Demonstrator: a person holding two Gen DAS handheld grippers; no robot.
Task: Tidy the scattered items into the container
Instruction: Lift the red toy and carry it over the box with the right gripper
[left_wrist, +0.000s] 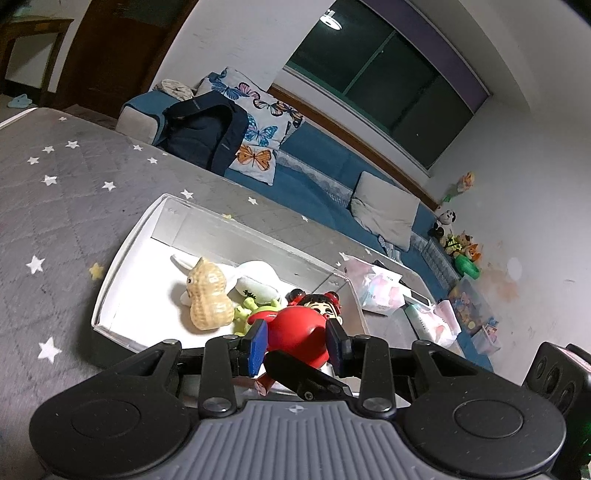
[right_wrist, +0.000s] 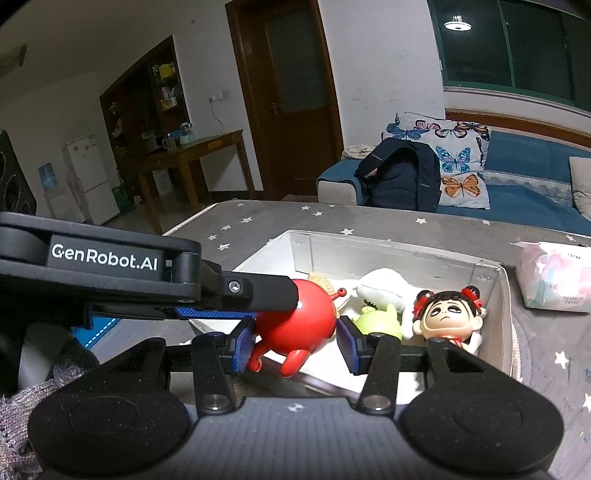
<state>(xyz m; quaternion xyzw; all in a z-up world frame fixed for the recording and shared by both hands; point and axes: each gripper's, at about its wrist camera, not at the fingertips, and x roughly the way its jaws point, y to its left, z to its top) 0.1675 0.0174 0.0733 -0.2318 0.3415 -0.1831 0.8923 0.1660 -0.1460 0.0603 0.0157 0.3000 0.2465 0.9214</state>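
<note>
Red toy (left_wrist: 295, 334) seemingly clamped by both claws above the container (left_wrist: 125, 266)

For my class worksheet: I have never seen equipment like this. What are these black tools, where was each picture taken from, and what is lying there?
No robot here: a person holds a two-fingered gripper in each hand, each with a camera looking along its fingers. One picture comes from the left gripper, the other from the right gripper. Both have their jaws closed on one red round toy, near a box on a grey starred cloth. In the box lie a peanut toy, a white plush, a green toy and a doll. A tissue pack lies beside it.
</note>
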